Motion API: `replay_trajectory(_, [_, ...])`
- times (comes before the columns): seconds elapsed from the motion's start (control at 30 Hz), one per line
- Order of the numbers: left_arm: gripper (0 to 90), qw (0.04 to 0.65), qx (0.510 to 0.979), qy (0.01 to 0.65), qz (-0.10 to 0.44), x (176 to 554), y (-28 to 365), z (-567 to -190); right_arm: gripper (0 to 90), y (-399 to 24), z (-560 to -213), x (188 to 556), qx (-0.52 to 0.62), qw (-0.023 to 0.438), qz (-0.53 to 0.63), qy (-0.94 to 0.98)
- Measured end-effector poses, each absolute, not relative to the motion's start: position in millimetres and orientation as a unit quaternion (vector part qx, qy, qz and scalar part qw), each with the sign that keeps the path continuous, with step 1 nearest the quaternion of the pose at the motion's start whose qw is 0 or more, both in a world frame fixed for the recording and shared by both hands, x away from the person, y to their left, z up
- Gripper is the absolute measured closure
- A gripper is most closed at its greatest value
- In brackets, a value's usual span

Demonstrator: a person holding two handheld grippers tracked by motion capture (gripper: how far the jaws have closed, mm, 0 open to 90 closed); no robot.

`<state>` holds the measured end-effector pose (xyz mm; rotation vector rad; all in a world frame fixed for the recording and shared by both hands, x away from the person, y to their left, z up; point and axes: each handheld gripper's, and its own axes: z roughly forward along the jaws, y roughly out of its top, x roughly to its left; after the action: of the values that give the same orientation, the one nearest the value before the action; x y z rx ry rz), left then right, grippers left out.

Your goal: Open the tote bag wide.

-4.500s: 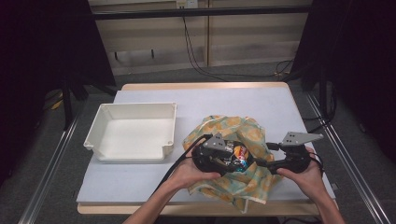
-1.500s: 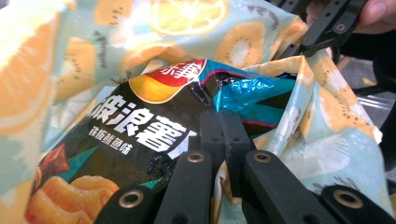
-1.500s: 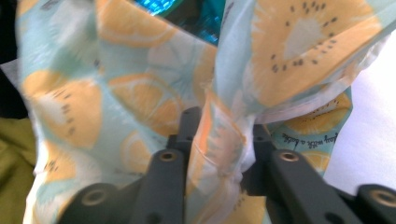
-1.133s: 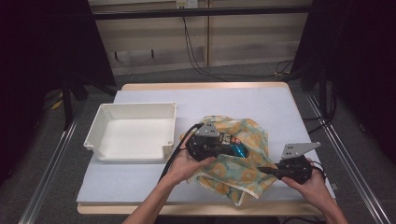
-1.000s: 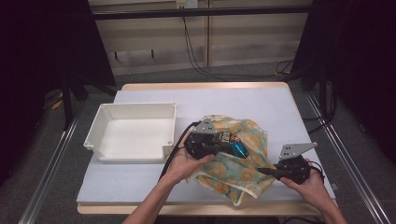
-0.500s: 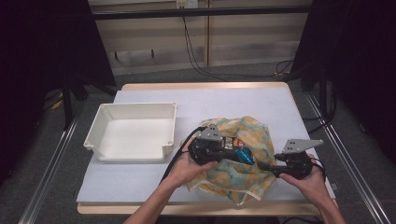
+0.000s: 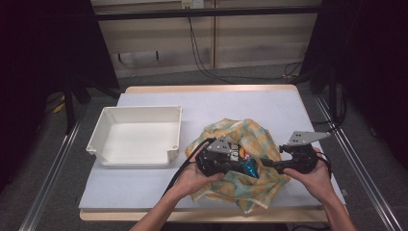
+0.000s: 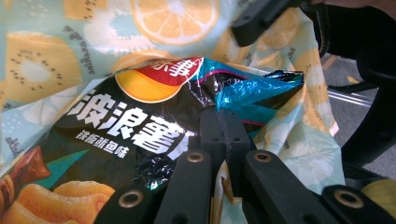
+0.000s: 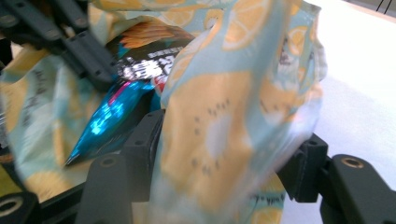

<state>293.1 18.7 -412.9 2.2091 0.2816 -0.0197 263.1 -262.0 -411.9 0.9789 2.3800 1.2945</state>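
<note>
The chip bag [image 8: 140, 135] lay inside the fruit-print cloth bag [image 7: 250, 192] near the counter's [image 7: 231, 103] front right corner, pinched in the left gripper's [image 8: 224, 126] closed fingers. The right gripper's [image 9: 224, 154] fingers had just been opening, cloth hanging loosely between them. The white tray [image 7: 139, 159] sat beside

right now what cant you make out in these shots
- Snack bag: its lower part is cut off by the left gripper view's bottom edge and the left gripper's jaws.
- Fruit-print cloth bag: blurred in the right gripper view, so whether the right gripper pinches it is unclear.
</note>
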Motion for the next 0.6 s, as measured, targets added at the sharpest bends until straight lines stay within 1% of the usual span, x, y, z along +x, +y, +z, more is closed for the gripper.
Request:
replay_trajectory(0.03, [90.0,0.439,0.892,0.111,-0.008,293,19,-414,46.6,-260,-413,265,0.338,0.129,0.442,0.821])
replay_trajectory(0.07, [90.0,0.436,0.893,0.111,-0.007,292,20,-414,55.7,-259,-415,267,0.338,0.128,0.441,0.822])
replay_trajectory(0.1, [89.9,0.440,0.891,0.112,-0.010,292,20,-416,61.5,-259,-418,268,0.337,0.123,0.444,0.821])
replay_trajectory(0.17, [88.7,0.438,0.892,0.112,-0.009,289,21,-415,75.9,-259,-421,269,0.333,0.117,0.438,0.826])
replay_trajectory(0.2, [87.2,0.438,0.893,0.107,-0.013,289,22,-413,80.5,-259,-422,268,0.333,0.113,0.441,0.825])
replay_trajectory(0.27, [81.1,0.444,0.889,0.106,-0.017,287,22,-408,87.3,-260,-423,266,0.330,0.111,0.443,0.826])
replay_trajectory(0.33, [76.6,0.441,0.892,0.101,-0.013,286,21,-404,90.0,-260,-422,265,0.327,0.110,0.449,0.824])
replay_trajectory(0.37, [73.4,0.448,0.889,0.095,-0.008,285,19,-396,90.0,-260,-422,264,0.328,0.111,0.450,0.824])
replay_trajectory(0.47, [68.0,0.452,0.887,0.093,-0.001,285,16,-388,90.0,-261,-422,264,0.327,0.111,0.451,0.823])
replay_trajectory(0.57, [65.5,0.454,0.887,0.082,0.013,286,8,-379,90.0,-261,-421,264,0.327,0.113,0.451,0.822])
replay_trajectory(0.6, [65.4,0.443,0.894,0.068,0.026,288,2,-377,90.0,-262,-422,264,0.327,0.112,0.452,0.822])
